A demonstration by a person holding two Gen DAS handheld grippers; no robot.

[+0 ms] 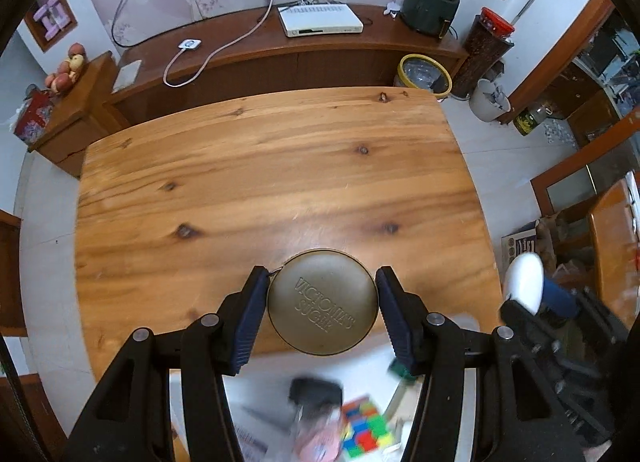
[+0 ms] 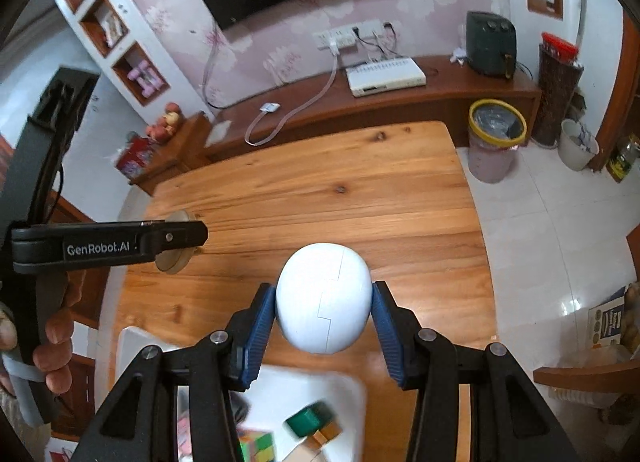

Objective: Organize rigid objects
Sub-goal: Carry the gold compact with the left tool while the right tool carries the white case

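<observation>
Here the left gripper [image 1: 322, 302] clamps a round olive-gold tin [image 1: 322, 302] between its blue ribbed pads [image 1: 250, 318], one pad pressed against each side of the tin's rim; the lid faces the camera and bears embossed lettering, and the tin hangs above the near part of the wooden table [image 1: 260, 165], clear of its surface. In the right wrist view the right gripper [image 2: 323, 300] holds a white egg-shaped object [image 2: 323, 298] in the same way, its blue pads [image 2: 260, 326] touching the egg on both flanks; a stepped seam runs down the egg's shell, and the egg too is raised over the table [image 2: 360, 201].

Below both grippers, at the near edge of the table, lies a white tray [image 2: 344, 386]; in it, blurred, sit a multicoloured puzzle cube [image 1: 364, 428], a green block [image 2: 310, 418] beside a brown one, and a dark object [image 1: 316, 390] that I cannot make out.

At the left of the right wrist view the left gripper's black body [image 2: 108, 248] shows from the side, marked GenRobot.AI, with the tin's edge just visible beyond it; a person's fingers [image 2: 56, 346] wrap its handle. At the right of the left wrist view the white egg [image 1: 524, 282] shows in the other gripper.

Beyond the table stands a low wooden cabinet [image 1: 280, 45] carrying a white set-top box [image 1: 320, 19]; a yellow-rimmed bin [image 1: 425, 73] stands on the tiled floor beside it.
</observation>
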